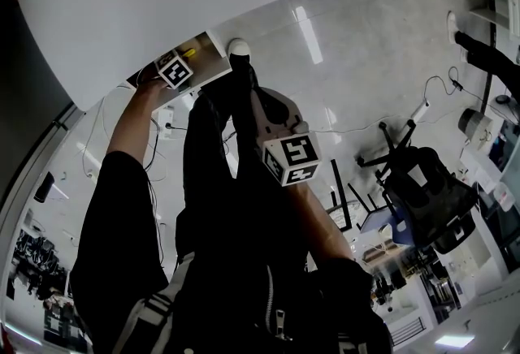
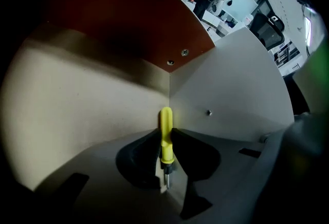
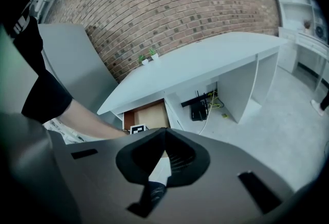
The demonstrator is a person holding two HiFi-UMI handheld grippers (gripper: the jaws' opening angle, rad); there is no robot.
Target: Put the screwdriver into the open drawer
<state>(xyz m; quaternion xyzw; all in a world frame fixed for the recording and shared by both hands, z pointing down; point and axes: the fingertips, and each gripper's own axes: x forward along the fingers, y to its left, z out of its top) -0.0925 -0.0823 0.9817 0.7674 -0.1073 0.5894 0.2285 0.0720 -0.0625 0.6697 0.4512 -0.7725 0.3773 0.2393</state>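
Left gripper (image 2: 165,138) jaws are clamped on the yellow screwdriver (image 2: 165,121), handle pointing away, metal tip toward the camera. The gripper is inside the open drawer (image 2: 77,110): beige panel at 9 o'clock, white side wall (image 2: 231,99) at 3 o'clock, corner dead ahead. Right gripper (image 3: 164,134) jaws are closed tip to tip with nothing between them. In its view the drawer is at 12 o'clock under the white desk (image 3: 205,58), with a brick wall (image 3: 180,7) behind. In the head view the left gripper is at 11 o'clock at the drawer and the right is near centre.

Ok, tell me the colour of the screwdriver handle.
Yellow. The screwdriver shows best in the left gripper view, gripped by the left tongs.
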